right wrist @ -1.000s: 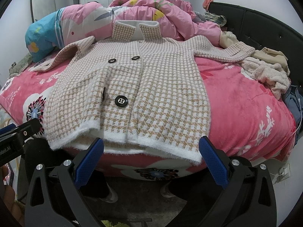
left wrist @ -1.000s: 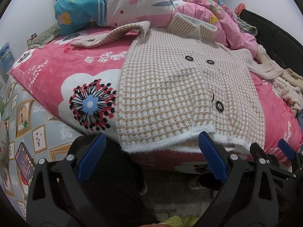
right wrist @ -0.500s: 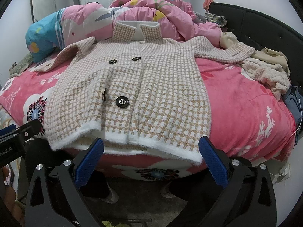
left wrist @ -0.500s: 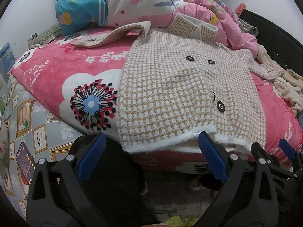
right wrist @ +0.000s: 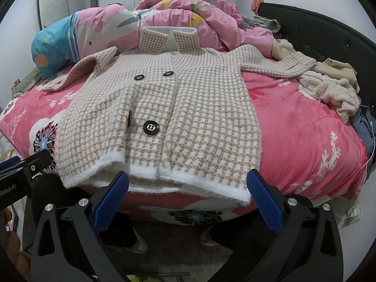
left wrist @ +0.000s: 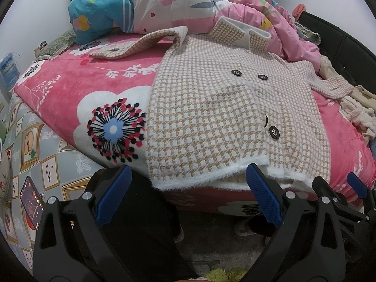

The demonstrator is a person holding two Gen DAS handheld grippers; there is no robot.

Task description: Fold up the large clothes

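Almost nothing has changed in the last second. The coat looks a tiny bit farther from both grippers than before, but it lies just as it did. So the folding has not started yet, I think.

The coat lies flat on the bed, buttons up, in front of both pairs of fingers. Its white hem hangs at the bed edge, just past the fingertips. The left gripper has its fingers wide open and holds nothing. The right gripper is wide open and empty too.

One sleeve sticks out far ahead to the left of the left fingers. The other sleeve sticks out far ahead to the right of the right fingers. Both likely need folding in first.

A big pink quilt is piled behind the collar, touching it. A heap of pale clothes sits by the right sleeve and could get in the way.
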